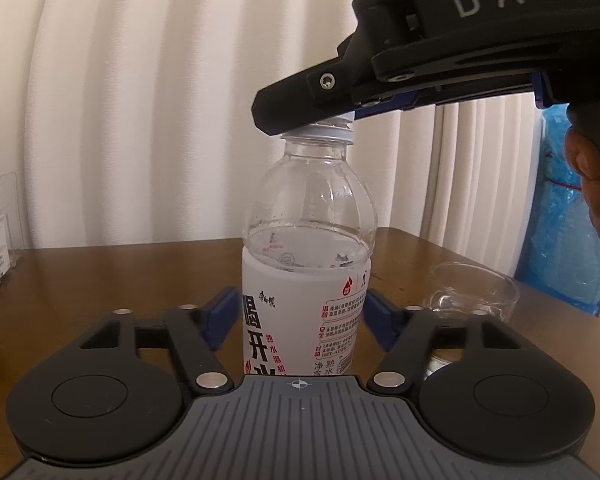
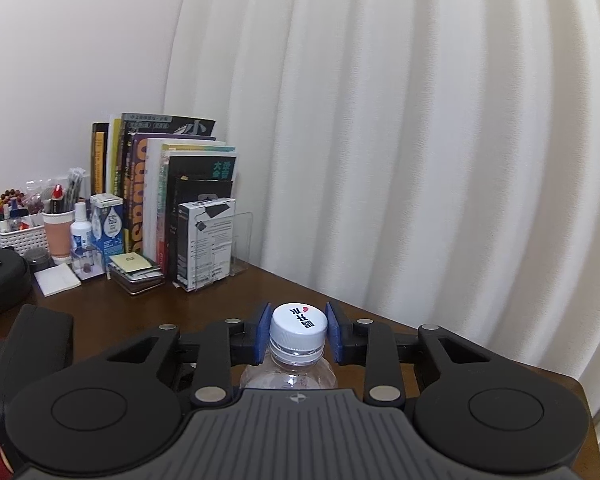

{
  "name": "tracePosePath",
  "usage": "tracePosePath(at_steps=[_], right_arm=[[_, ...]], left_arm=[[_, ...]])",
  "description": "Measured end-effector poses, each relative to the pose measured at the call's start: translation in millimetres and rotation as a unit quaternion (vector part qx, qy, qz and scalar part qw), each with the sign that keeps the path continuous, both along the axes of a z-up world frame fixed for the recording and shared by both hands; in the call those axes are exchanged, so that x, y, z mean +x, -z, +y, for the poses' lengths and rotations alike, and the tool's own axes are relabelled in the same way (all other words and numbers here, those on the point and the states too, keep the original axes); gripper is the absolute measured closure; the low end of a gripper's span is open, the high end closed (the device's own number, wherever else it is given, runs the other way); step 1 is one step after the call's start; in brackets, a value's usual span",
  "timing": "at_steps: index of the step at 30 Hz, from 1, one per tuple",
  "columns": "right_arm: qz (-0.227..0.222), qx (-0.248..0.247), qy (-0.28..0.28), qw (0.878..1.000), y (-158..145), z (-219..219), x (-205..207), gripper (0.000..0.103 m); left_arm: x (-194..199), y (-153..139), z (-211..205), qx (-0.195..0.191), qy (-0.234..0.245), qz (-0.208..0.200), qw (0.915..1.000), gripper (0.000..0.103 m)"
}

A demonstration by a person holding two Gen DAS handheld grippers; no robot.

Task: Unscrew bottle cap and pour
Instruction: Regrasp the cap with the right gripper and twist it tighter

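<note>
The white pleated curtain [image 2: 400, 120] filled the background behind the table [image 1: 100, 276], a dark brown wooden surface carrying all items. A row of upright books [image 2: 160, 184] stood at the far left of the table in the right wrist view, with a white boxed item [image 2: 208, 240] in a clear stand in front of them and a white basket of stationery [image 2: 18, 224] further left. A blue plastic bag [image 1: 564, 216] hung at the right edge of the left wrist view.

The bottle [image 1: 308, 240] stood upright on the table, clear plastic with a white printed label on its lower body and water reaching roughly to the top of the label. The left tongs [image 1: 300, 320] bracketed the labelled body, one blue pad on each side; whether the pads pressed the label or sat just beside it could not be told.

The right tongs [image 2: 299, 330] approached from above, their body marked "DAS" in the left wrist view. Their blue pads flanked the white cap [image 2: 299, 326], set close on both sides; firm contact could not be confirmed. The cap remained seated on the bottle neck.

A clear glass cup [image 1: 472, 292] stood on the table to the right of the bottle, near it but apart.
</note>
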State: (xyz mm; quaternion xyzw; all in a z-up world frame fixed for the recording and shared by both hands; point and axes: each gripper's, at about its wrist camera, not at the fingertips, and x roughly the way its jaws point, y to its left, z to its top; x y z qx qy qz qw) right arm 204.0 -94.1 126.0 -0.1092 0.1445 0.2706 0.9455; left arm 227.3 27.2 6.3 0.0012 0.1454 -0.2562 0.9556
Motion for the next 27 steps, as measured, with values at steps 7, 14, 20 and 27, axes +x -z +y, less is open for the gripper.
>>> tracePosePath(at_steps=[7,14,20,27], right_arm=[[0.032,-0.006,-0.074,0.997,-7,-14,16,0.071],[0.051,-0.027,-0.171,0.984,-15,-27,32,0.071],[0.062,-0.005,-0.203,0.977,-14,-39,39,0.071],[0.062,0.002,-0.183,0.981,-12,-40,39,0.067]], left_arm=[[4,1,0,0.004,0.004,0.000,1.0000,0.045],[4,0,1,0.006,0.010,-0.003,0.9999,0.045],[0,-1,1,0.007,0.011,-0.004,0.9999,0.045],[1,1,1,0.004,0.010,-0.001,0.9999,0.045]])
